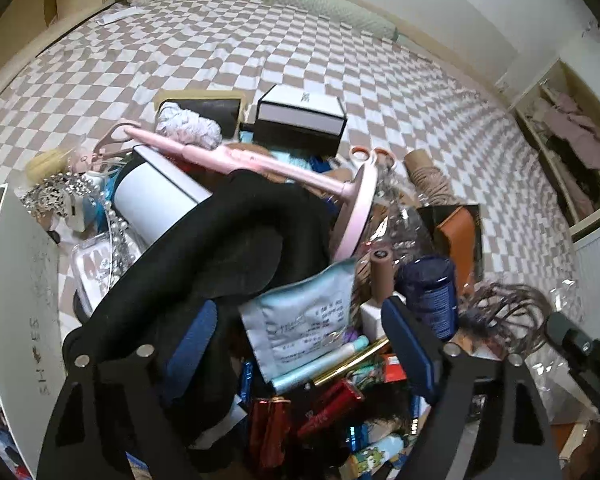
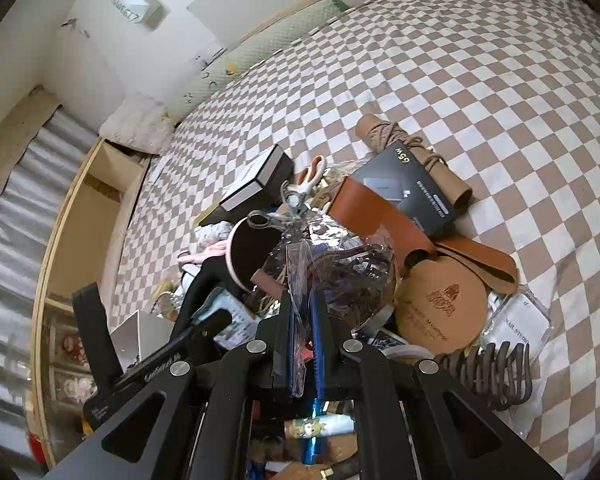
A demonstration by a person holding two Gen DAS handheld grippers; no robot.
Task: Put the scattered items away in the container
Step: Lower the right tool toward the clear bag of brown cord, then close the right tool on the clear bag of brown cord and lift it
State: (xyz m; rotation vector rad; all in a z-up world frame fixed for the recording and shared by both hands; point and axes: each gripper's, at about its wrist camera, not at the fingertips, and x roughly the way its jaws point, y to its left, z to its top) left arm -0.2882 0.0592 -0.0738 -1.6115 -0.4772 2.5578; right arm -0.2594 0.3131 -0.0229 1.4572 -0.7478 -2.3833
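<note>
Right claw (image 2: 304, 344): closed on clear plastic wrapper (image 2: 332, 268) above pile | left claw (image 1: 300, 340): open over silver sachet (image 1: 304, 316), black cloth (image 1: 204, 248) | pile on checkered bed (image 1: 260, 40)

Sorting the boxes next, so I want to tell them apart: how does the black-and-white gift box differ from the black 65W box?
The gift box is thick and deep, with a white band round its sides; the 65W box is thin, flat and all black. The gift box lies at the pile's far left in the right wrist view; the 65W box leans on the brown leather piece, beside the twine-wrapped roll. Both are rectangular and closed.
</note>
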